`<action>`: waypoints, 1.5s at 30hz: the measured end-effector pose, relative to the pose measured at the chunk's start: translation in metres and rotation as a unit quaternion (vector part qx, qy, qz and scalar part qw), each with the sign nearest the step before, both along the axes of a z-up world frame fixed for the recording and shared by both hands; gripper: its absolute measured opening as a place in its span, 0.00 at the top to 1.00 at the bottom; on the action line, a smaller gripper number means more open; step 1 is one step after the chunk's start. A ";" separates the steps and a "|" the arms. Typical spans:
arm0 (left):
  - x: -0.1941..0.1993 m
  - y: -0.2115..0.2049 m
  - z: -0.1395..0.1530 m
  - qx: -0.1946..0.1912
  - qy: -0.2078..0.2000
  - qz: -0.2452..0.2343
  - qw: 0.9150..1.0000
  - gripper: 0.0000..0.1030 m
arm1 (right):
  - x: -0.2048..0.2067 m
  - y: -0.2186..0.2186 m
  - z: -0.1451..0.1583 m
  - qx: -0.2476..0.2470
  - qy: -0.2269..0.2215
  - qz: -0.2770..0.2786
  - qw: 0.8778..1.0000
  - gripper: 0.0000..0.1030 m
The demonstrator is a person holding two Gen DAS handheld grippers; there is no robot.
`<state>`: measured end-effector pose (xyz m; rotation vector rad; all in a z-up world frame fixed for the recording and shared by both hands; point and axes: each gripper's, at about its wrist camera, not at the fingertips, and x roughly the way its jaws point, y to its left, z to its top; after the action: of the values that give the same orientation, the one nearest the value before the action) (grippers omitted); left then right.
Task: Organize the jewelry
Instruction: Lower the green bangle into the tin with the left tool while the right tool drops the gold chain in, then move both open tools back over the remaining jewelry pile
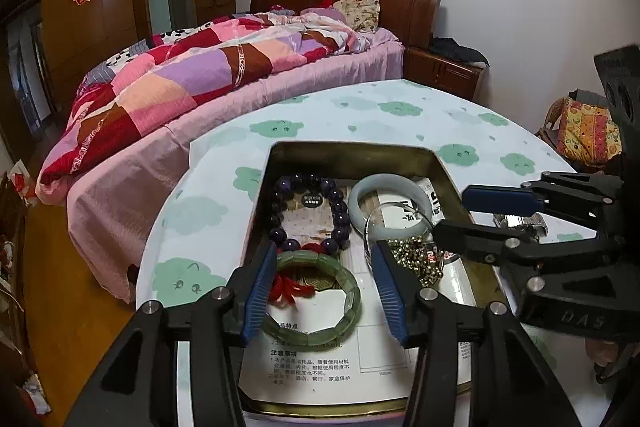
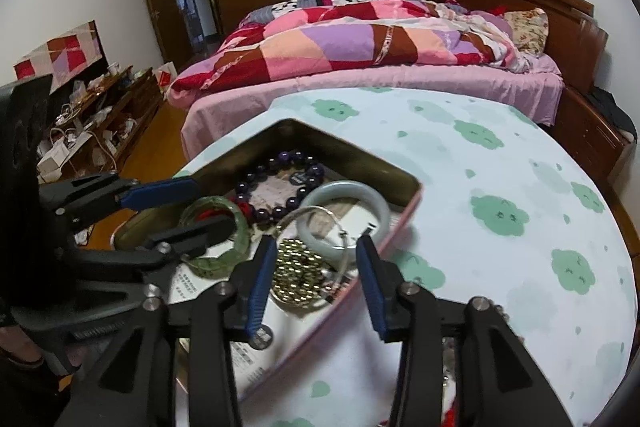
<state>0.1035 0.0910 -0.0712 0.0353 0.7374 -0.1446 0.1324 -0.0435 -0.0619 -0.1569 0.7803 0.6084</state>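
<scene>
An open metal tin (image 1: 450,171) (image 2: 352,157) lined with printed paper sits on the round table. It holds a dark purple bead bracelet (image 1: 338,207) (image 2: 276,213), a pale jade bangle (image 1: 360,193) (image 2: 382,211), a green stone bracelet (image 1: 348,291) (image 2: 240,227) with a red knot, a thin silver hoop (image 2: 316,213) and a heap of gold beads (image 1: 420,259) (image 2: 298,273). My left gripper (image 1: 325,253) (image 2: 206,201) is open over the green bracelet. My right gripper (image 2: 316,247) (image 1: 450,213) is open over the gold beads.
The table wears a white cloth with green clouds (image 1: 280,127) (image 2: 500,211). A silvery item (image 1: 520,221) lies on the cloth right of the tin. A bed with a patchwork quilt (image 1: 200,79) (image 2: 360,43) stands behind the table. A cluttered low cabinet (image 2: 92,123) stands at far left.
</scene>
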 end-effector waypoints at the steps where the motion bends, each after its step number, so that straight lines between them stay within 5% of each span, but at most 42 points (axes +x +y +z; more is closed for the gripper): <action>1: 0.000 0.000 0.000 0.001 0.000 0.002 1.000 0.50 | 0.001 -0.003 0.000 0.001 0.000 -0.004 1.000 0.55; 11: 0.000 -0.004 -0.001 0.014 0.002 0.012 1.000 0.36 | 0.000 -0.027 0.001 0.006 -0.001 -0.026 1.000 0.47; 26: -0.011 -0.026 0.009 0.021 -0.008 0.001 1.000 0.36 | -0.016 -0.132 -0.009 -0.010 0.006 -0.123 0.992 0.36; 39: -0.041 -0.112 0.024 0.003 -0.024 -0.082 0.996 0.36 | -0.034 -0.188 -0.030 -0.005 0.028 -0.171 0.985 0.30; 45: -0.044 -0.156 0.013 0.029 -0.014 -0.132 0.991 0.36 | -0.038 -0.191 -0.033 0.000 0.022 -0.172 0.985 0.30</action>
<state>0.0591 -0.0655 -0.0583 0.1917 0.7062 -0.3750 0.0944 -0.2341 -0.0954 -0.0061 0.8280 0.2863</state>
